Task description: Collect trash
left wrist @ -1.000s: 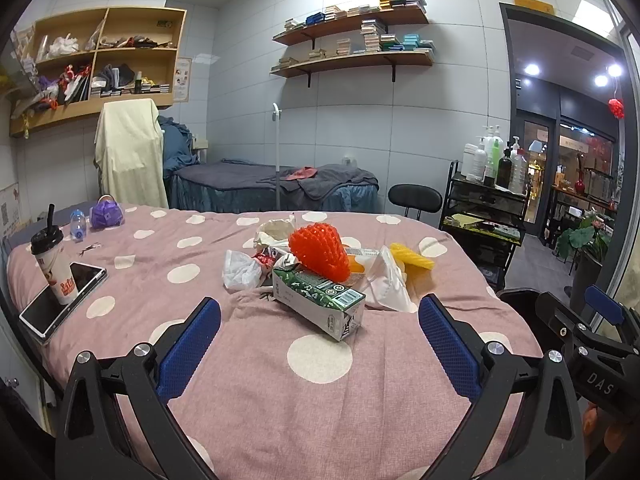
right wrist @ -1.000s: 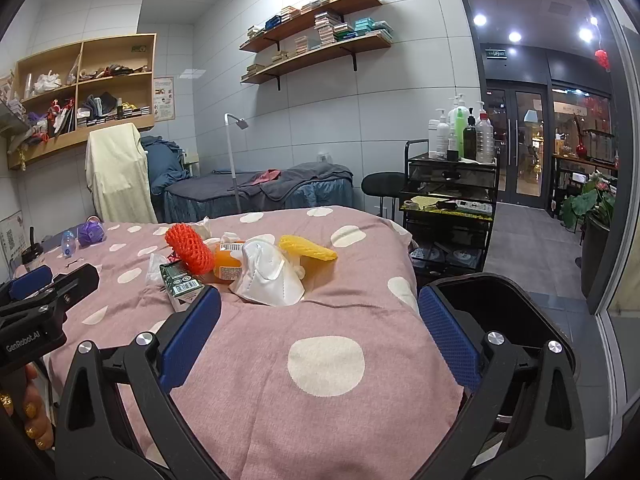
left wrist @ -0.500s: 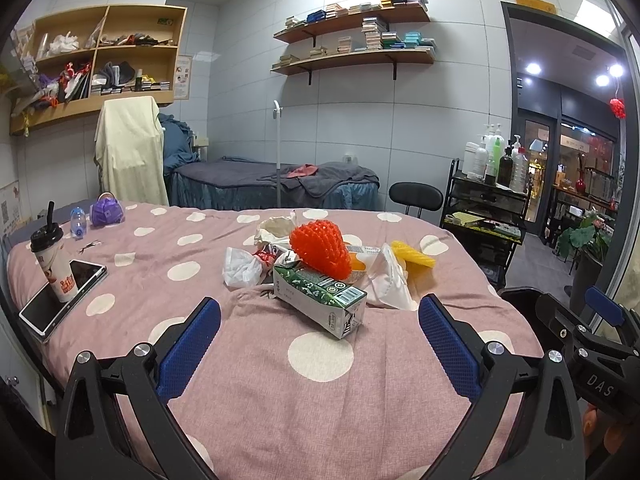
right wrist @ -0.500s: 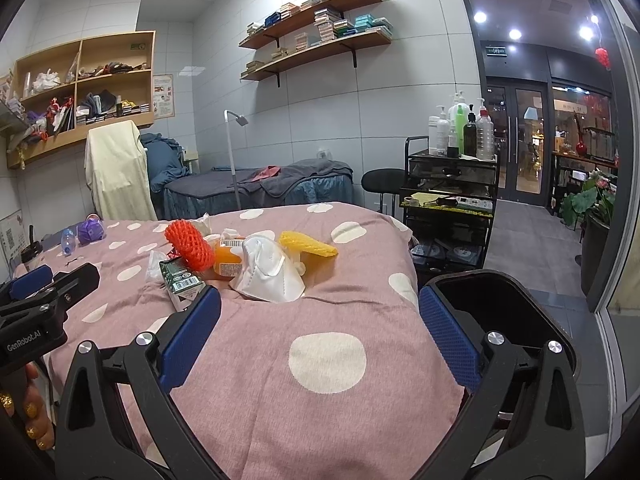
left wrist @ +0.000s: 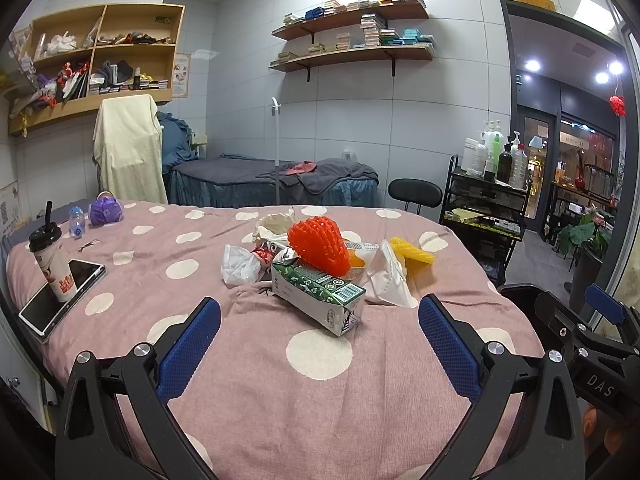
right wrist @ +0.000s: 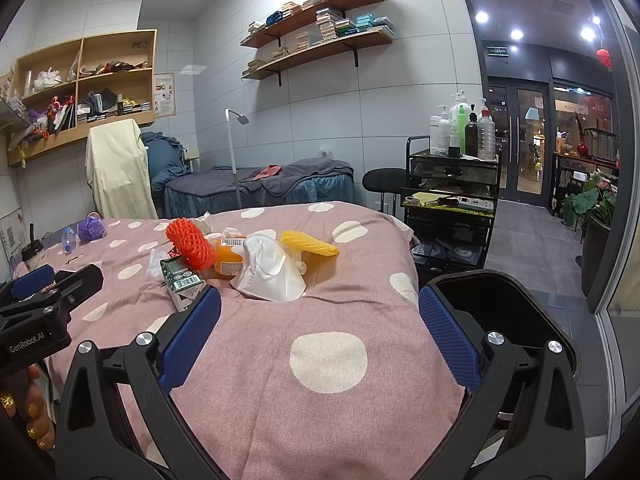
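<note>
A heap of trash lies mid-bed on the pink dotted cover (left wrist: 320, 360): a green-and-white carton (left wrist: 318, 294), a red foam net (left wrist: 318, 245), a white face mask (left wrist: 386, 280), a yellow foam net (left wrist: 412, 252), an orange bottle (right wrist: 230, 260) and crumpled white wrappers (left wrist: 240, 266). My left gripper (left wrist: 319, 342) hovers open just short of the carton, nothing between its fingers. My right gripper (right wrist: 319, 342) is open too, in front of the mask (right wrist: 270, 270). A black bin (right wrist: 500, 320) stands at the bed's right edge.
A drink cup (left wrist: 52, 264) stands on a phone (left wrist: 62, 298) at the bed's left edge, with a small bottle (left wrist: 76, 220) and a purple item (left wrist: 104, 210) behind. A black trolley (right wrist: 452, 200) with bottles and a stool (right wrist: 382, 180) stand to the right.
Both grippers have eased slightly toward the heap; the trash sits a little nearer in both views. Nothing was taken hold of.
</note>
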Demonstrator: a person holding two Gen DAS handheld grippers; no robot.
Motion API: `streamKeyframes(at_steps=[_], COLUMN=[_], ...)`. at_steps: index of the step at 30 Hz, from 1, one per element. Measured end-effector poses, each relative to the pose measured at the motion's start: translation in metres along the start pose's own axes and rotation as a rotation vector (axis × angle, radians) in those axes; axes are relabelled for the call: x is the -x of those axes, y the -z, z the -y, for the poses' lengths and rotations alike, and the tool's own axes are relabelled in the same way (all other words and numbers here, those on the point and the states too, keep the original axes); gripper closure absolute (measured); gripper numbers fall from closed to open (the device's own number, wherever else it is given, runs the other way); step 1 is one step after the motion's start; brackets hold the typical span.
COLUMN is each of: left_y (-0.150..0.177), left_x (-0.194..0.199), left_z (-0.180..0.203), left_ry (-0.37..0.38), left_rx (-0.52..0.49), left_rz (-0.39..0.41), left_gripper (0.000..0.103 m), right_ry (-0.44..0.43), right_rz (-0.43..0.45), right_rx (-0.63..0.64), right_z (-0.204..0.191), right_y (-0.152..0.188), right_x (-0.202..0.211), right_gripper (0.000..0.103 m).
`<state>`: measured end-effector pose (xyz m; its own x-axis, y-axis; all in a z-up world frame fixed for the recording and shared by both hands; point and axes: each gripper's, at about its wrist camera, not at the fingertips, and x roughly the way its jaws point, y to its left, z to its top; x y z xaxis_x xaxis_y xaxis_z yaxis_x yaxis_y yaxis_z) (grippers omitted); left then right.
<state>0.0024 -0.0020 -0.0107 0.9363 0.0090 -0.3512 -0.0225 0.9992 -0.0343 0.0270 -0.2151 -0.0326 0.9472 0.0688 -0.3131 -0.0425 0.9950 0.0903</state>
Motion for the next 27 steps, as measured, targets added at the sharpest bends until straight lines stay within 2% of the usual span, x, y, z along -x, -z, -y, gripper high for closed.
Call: streamKeyframes(at_steps=[11, 17, 22, 27], left_y=[0.004, 0.012, 0.018, 0.018], left_x=[-0.007, -0.019, -0.038, -0.048], left_z=[0.001, -0.008, -0.023, -0.036], left_ry=[-0.002, -0.001, 0.007, -0.015], left_rx=[-0.008, -0.008, -0.026, -0.042], left_rz=[-0.011, -0.078, -0.18, -0.214], left_gripper=[0.006, 0.006, 0.006, 0.006], right_ry=[0.0, -0.011, -0.078, -0.204], right_rz=[-0.007, -0.039, -0.126, -0.217], right_rx=[0.006, 0.052, 0.112, 0.15], right_z=[0.0, -0.004, -0.014, -0.035], right_y=[0.0, 0.0, -0.002, -0.009], right_x=[-0.001, -0.012, -0.035, -0.066], right_gripper=[0.005, 0.005, 0.005, 0.005])
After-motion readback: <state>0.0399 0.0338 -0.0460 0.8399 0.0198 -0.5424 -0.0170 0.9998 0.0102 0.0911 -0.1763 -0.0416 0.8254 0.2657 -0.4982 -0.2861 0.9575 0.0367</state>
